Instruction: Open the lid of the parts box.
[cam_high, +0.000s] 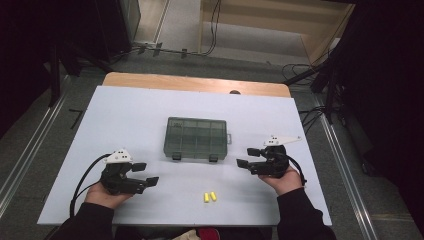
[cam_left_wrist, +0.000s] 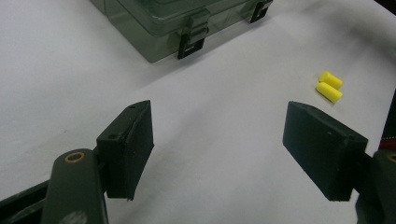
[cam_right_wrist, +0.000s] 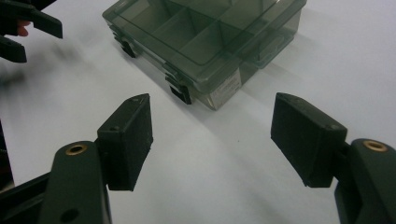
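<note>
Earplugs (cam_high: 209, 196), apparently two, yellow, lie between left gripper (cam_high: 146, 174) and right gripper (cam_high: 248, 157); both spread apart.

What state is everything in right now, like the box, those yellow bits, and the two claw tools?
Compartment box: lid closed, both front latches down.
Yellow earplugs: lying side by side on the table, loose.
Left gripper: open, holding nothing.
Right gripper: open, holding nothing.

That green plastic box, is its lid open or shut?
Shut: the compartment box has its clear lid lying flat, with both front latches down.
</note>
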